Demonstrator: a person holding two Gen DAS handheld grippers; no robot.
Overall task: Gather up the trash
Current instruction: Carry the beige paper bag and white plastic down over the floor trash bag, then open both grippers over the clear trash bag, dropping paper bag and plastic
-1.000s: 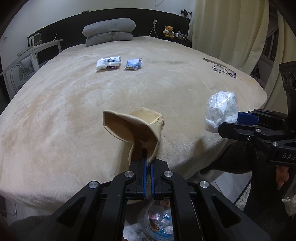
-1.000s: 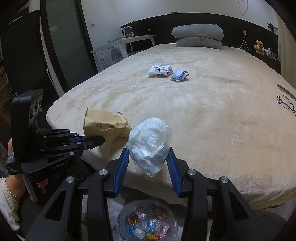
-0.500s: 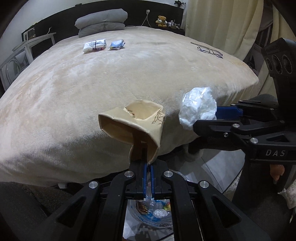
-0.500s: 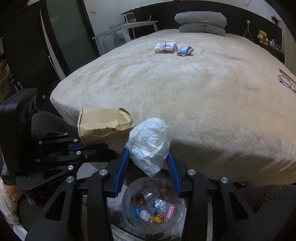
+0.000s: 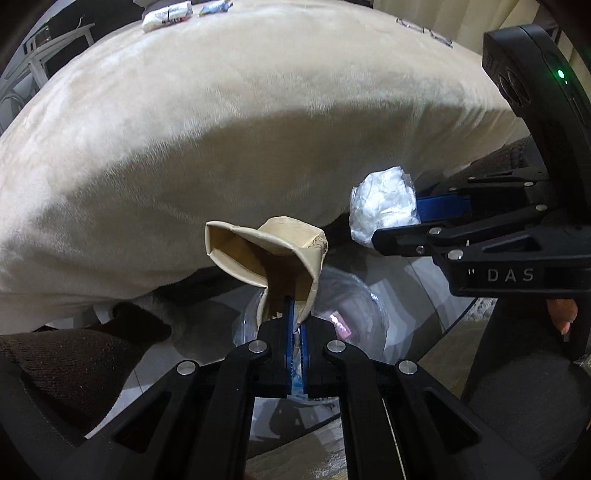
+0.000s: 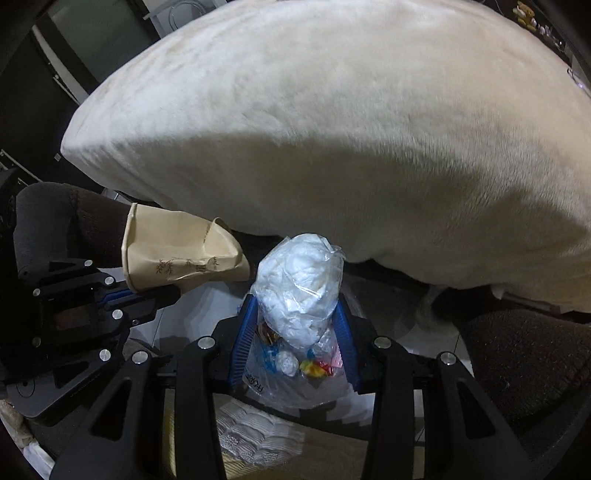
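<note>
My left gripper [image 5: 294,314] is shut on the edge of a tan paper bag [image 5: 266,254], held in the air below the bed's edge; the bag also shows in the right wrist view [image 6: 177,254]. My right gripper [image 6: 295,314] is shut on a clear plastic bag stuffed with white tissue [image 6: 299,288], also in the left wrist view [image 5: 382,205]. Both hang above a clear trash bag [image 6: 295,373] on the floor that holds several colourful wrappers. Two more wrapped packets [image 5: 166,9] lie far back on the bed.
The beige bed [image 6: 332,129] fills the view ahead, its edge overhanging the floor. Glasses [image 5: 424,29] lie on its right side. A white table [image 5: 48,48] stands at the left. Dark cushions [image 6: 517,350] flank the trash bag.
Both grippers have dropped below the bed's edge and tilted down, carrying the paper bag and the tissue bag over the clear trash bag. Both grips are unchanged.
</note>
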